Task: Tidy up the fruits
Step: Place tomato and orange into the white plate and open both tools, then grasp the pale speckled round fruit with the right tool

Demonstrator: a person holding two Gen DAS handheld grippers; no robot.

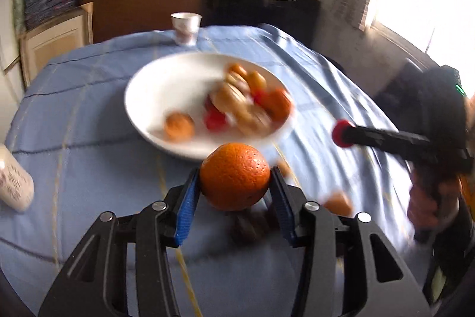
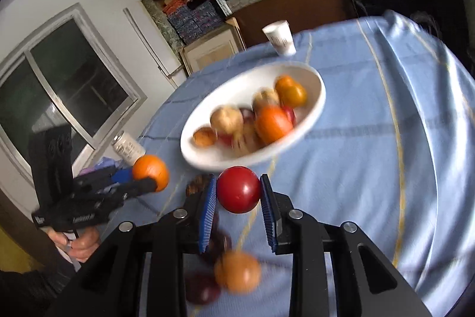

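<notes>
My left gripper (image 1: 234,172) is shut on an orange (image 1: 234,178), held above the blue tablecloth just in front of the white bowl (image 1: 142,97). In the right wrist view my right gripper (image 2: 238,183) is shut on a round red fruit (image 2: 239,190), also raised near the bowl's (image 2: 316,79) near rim. The bowl holds several orange, tan and red fruits. Each gripper shows in the other's view: the left one (image 2: 147,181) with its orange (image 2: 151,170), the right one (image 1: 346,134) with the red fruit (image 1: 341,132). A few loose fruits (image 2: 237,272) lie blurred on the cloth below the grippers.
A paper cup (image 1: 185,27) stands behind the bowl at the table's far edge. A white bottle (image 1: 13,183) stands at the left. The cloth hangs over the table's right side. A person's hand (image 1: 427,204) grips the right handle. Shelves and a window lie beyond.
</notes>
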